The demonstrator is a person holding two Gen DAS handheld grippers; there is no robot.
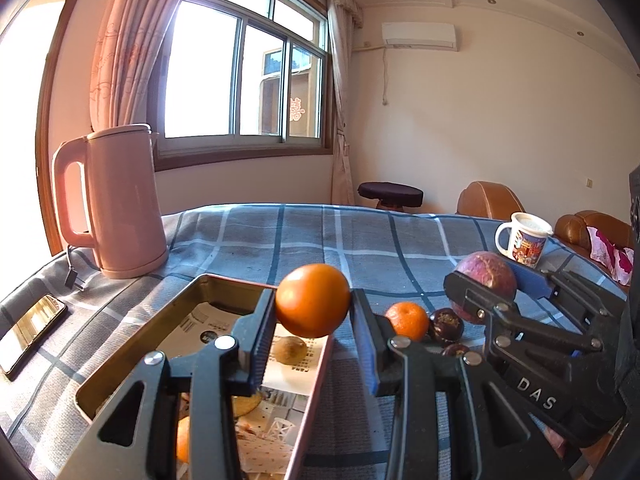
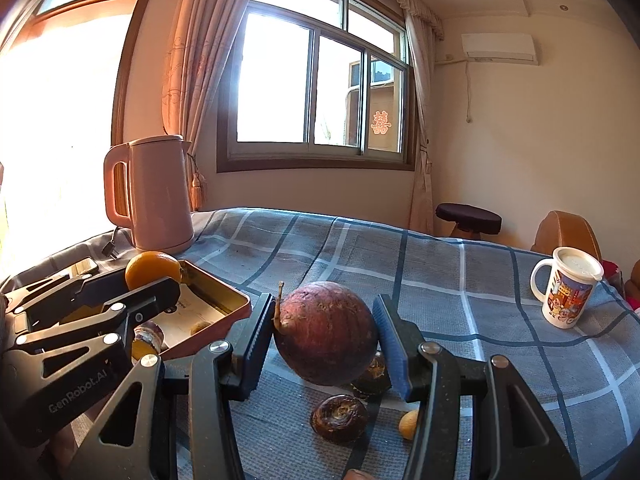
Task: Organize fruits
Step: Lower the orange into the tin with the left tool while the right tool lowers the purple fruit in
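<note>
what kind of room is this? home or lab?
Most likely a home living room, not a lab: a curtained window, a wall air conditioner and a brown leather sofa behind a table with a checked cloth holding a pink kettle.

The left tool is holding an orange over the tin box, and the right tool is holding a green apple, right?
Almost. The left tool does hold the orange over the tin box. But the right tool grips a round reddish-purple fruit with a stem, not a green apple. The right wrist view shows it clearly.
</note>
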